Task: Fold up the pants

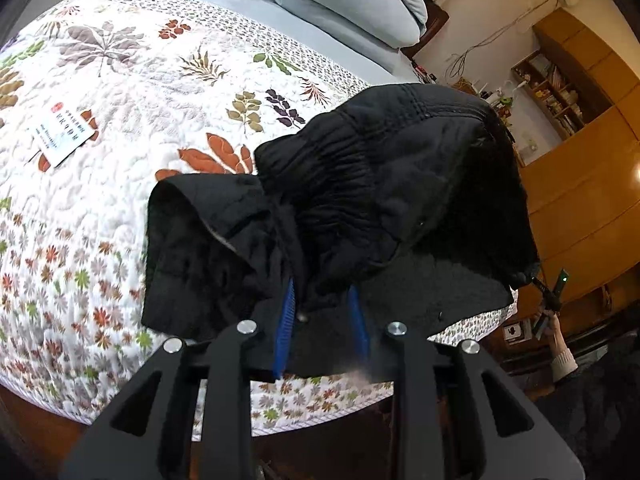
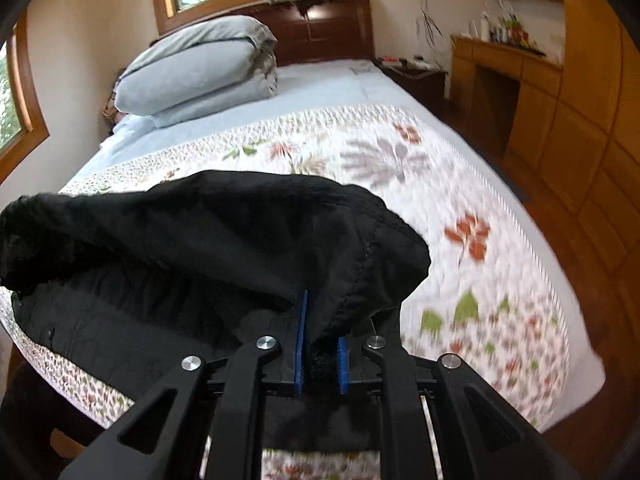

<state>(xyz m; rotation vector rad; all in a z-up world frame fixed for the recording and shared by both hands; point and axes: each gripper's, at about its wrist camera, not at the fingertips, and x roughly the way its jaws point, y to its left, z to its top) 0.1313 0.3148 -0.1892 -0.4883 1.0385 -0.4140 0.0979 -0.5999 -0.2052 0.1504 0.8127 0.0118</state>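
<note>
The black pants (image 1: 380, 184) hang bunched above a floral quilt (image 1: 120, 92) on the bed. My left gripper (image 1: 320, 320) is shut on a gathered edge near the elastic waistband, blue pads on either side of the cloth. In the right wrist view the black pants (image 2: 200, 240) drape from my right gripper (image 2: 320, 348), which is shut on a seamed edge of the cloth between its blue pads. Part of the pants lies on the quilt (image 2: 460, 184) below. The right gripper also shows far right in the left wrist view (image 1: 554, 296).
A folded grey duvet (image 2: 196, 72) sits at the head of the bed. A white card (image 1: 64, 132) lies on the quilt. A dark headboard (image 2: 320, 28), wooden cabinets (image 2: 560, 92) and wood floor stand to the right of the bed.
</note>
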